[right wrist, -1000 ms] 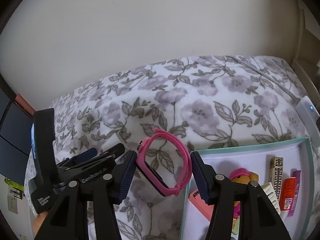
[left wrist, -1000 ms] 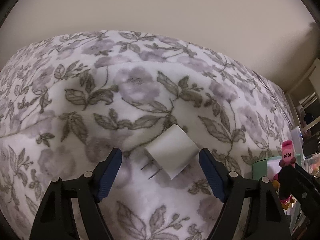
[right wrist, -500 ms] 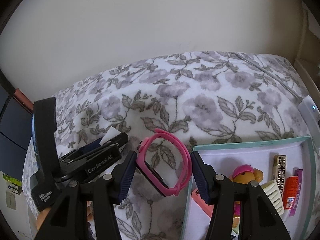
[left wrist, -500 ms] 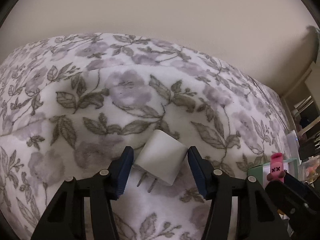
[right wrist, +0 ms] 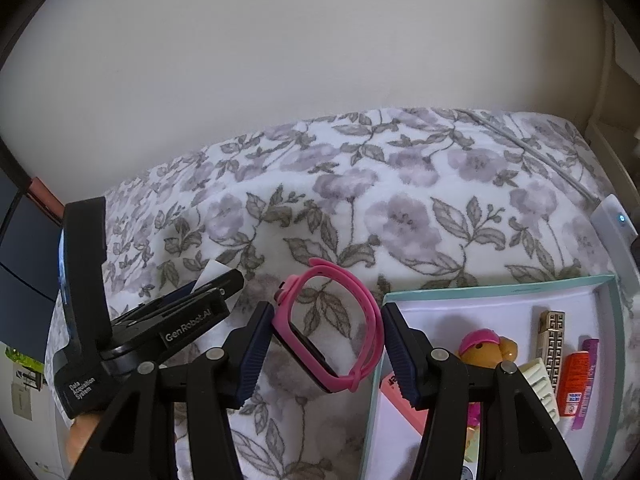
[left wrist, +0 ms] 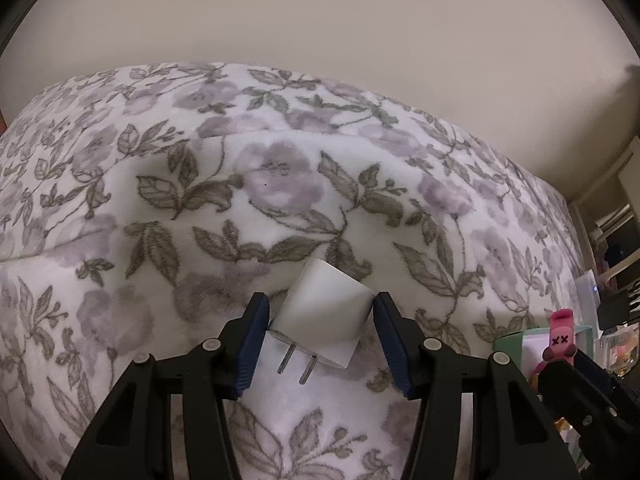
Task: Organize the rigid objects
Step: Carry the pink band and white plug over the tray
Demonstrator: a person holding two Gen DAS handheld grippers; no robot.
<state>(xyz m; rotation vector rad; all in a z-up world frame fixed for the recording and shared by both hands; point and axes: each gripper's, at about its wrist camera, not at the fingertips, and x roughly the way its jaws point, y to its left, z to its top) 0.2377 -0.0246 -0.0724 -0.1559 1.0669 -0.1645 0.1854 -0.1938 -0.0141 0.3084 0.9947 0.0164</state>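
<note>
On the floral blanket (left wrist: 280, 184), the mint-rimmed tray (right wrist: 496, 284) at right is cut off below. The right gripper (right wrist: 326, 344) pinches the pink smartwatch (right wrist: 340, 320); the left gripper (left wrist: 318, 336) clamps the white charger plug (left wrist: 324, 312), its far face hidden.

the left gripper (left wrist: 320, 320) is hanging low over the blanket (left wrist: 280, 184), its blue pads (left wrist: 252, 344) pressing on either side of a white plug (left wrist: 326, 312). the plug is sitting tilted between them, its two metal prongs (left wrist: 296, 364) pointing down toward the camera and the near edge of the blanket. the blanket, printed with grey leaves and lilac flowers, is rising in a soft fold behind the plug and running back to a plain wall (left wrist: 320, 40). at the blanket's right edge, a pink figure (left wrist: 560, 336) is standing against a green box (left wrist: 516, 344), partly hidden by the black right gripper (left wrist: 580, 396).
</note>
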